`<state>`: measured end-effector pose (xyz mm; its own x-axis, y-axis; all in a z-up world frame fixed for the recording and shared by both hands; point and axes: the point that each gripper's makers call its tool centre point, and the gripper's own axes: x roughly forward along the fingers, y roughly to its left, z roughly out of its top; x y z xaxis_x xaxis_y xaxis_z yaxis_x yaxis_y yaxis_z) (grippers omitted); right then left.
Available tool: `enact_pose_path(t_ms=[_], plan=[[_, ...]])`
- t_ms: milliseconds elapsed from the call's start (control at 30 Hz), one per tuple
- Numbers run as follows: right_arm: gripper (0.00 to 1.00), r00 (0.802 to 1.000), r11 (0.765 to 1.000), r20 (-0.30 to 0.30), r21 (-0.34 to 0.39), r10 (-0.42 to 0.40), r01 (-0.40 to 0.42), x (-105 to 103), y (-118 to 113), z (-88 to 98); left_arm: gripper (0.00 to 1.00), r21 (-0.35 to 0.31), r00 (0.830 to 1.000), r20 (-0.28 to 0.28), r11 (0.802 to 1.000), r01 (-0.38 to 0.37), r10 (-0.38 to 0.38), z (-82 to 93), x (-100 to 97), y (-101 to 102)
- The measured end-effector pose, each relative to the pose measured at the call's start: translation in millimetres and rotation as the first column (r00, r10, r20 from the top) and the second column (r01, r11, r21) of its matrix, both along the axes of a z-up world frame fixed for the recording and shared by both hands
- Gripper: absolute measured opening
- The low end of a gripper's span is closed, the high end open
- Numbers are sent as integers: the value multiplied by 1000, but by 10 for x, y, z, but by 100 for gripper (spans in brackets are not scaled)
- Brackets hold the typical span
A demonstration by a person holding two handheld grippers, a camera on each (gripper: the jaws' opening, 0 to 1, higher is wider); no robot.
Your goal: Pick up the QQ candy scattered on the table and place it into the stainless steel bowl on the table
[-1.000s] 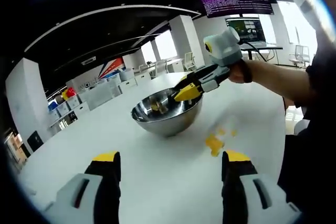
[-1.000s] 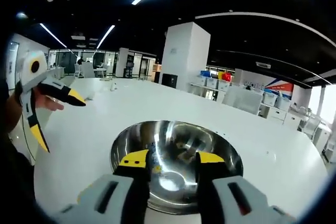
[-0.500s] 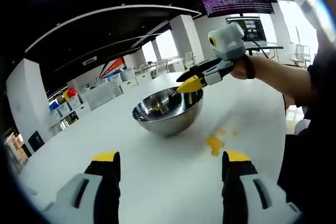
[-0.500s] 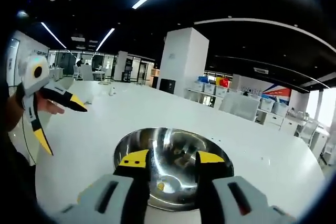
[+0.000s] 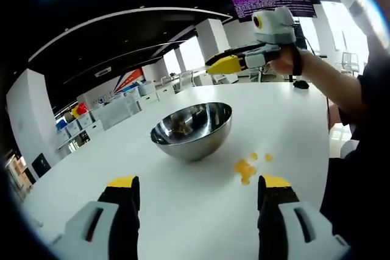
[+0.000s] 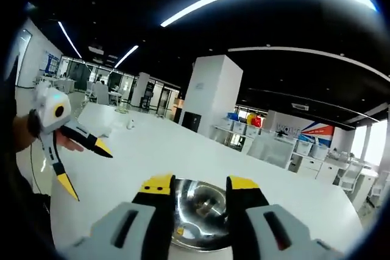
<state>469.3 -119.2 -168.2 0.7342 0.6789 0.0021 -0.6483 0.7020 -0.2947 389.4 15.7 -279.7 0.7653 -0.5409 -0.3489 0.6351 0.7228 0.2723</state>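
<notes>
Left gripper view puts the steel bowl [image 5: 192,129] in the middle of the frame on the white tabletop [image 5: 183,205], with a few dark and yellowish bits lying inside it, which I take to be candy already dropped in. Lower right of the bowl, well clear of its wall, a small cluster of yellow candy [image 5: 245,169] lies loose on the tabletop, with a couple of smaller pieces just beside it. So the job looks partly done: some sweets are in, and that cluster is left to collect.

The left claw [image 5: 198,190] rises from the bottom of this frame with its yellow-tipped jaws spread wide and nothing between them, well short of the candy. In the upper right of the frame the right claw [image 5: 223,64] hangs above and behind the bowl, held by a hand [image 5: 285,64]; from here its yellow tips appear pressed close together, and I cannot make out anything between them.

Right gripper view looks down past the right claw [image 6: 196,184] onto the bowl [image 6: 201,211] at the bottom centre, showing its shiny inside from above; the jaws stand a little apart and empty. At the left of this frame the left claw [image 6: 85,168] shows splayed open. The loose candy is not picked out from this angle, so the left gripper view is the one to steer by for the next pickup.
</notes>
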Motion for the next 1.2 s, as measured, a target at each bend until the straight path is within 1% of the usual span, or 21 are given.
enact_pose_path(t_ms=[133, 200, 333, 433, 500, 533, 600, 733, 833, 867, 933, 1000, 1033, 1067, 1100, 1133, 1200], plan=[[31, 997, 999, 59, 0, 40, -40, -232, 58, 173, 79, 2, 1000, 0, 1000, 0, 0, 4, -2, -3], [31, 996, 998, 70, -8, 55, -54, -344, 82, 201, 79, 5, 1000, 0, 1000, 3, -3, 6, -4, -10], [31, 993, 996, 81, -42, 87, -84, -522, 141, 160, 79, 3, 1000, 3, 1000, 5, -5, 22, -2, -18], [31, 992, 993, 72, -67, 106, -102, -630, 173, 64, 79, 4, 1000, 3, 1000, 5, -5, 21, 0, -17], [31, 989, 988, 47, -74, 143, -139, -732, 213, -54, 79, 4, 1000, 3, 1000, 4, -4, 19, 3, -14], [31, 987, 986, 38, -66, 157, -155, -768, 229, -105, 79, 5, 1000, 3, 1000, 4, -4, 17, 3, -13], [31, 987, 985, 21, -66, 161, -159, -789, 233, -227, 79, 6, 1000, 3, 1000, 4, -4, 16, 3, -9], [31, 988, 987, -43, -66, 146, -149, -791, 219, -504, 79, 6, 1000, 2, 1000, 7, -7, 15, 1, -21], [30, 985, 988, -96, -52, 143, -149, -809, 219, -712, 79, 6, 1000, 3, 1000, 11, -11, 15, -4, -35], [30, 984, 987, -105, -49, 144, -150, -812, 221, -761, 79, 6, 1000, 2, 1000, 11, -11, 15, -5, -37], [30, 985, 990, -117, -49, 128, -134, -794, 206, -926, 79, 6, 1000, 1, 1000, 13, -13, 8, -10, -38], [30, 989, 991, -85, -56, 118, -123, -771, 183, -1051, 79, 9, 1000, -1, 1000, 11, -11, -11, -9, -30], [29, 990, 991, -87, -57, 115, -120, -760, 170, -1125, 79, 10, 1000, -4, 1000, 9, -9, -21, -7, -24], [29, 989, 993, -103, -49, 106, -112, -742, 153, -1201, 79, 11, 1000, -7, 1000, 7, -6, -32, -7, -18], [29, 984, 994, -146, -30, 102, -108, -749, 142, -1300, 79, 12, 1000, -8, 1000, 7, -7, -36, -9, -17], [28, 980, 994, -171, -20, 102, -107, -754, 135, -1378, 79, 13, 1000, -7, 1000, 8, -8, -37, -11, -18], [27, 979, 995, -180, -27, 92, -98, -741, 112, -1493, 79, 11, 1000, -8, 1000, 7, -7, -32, -12, -16]])
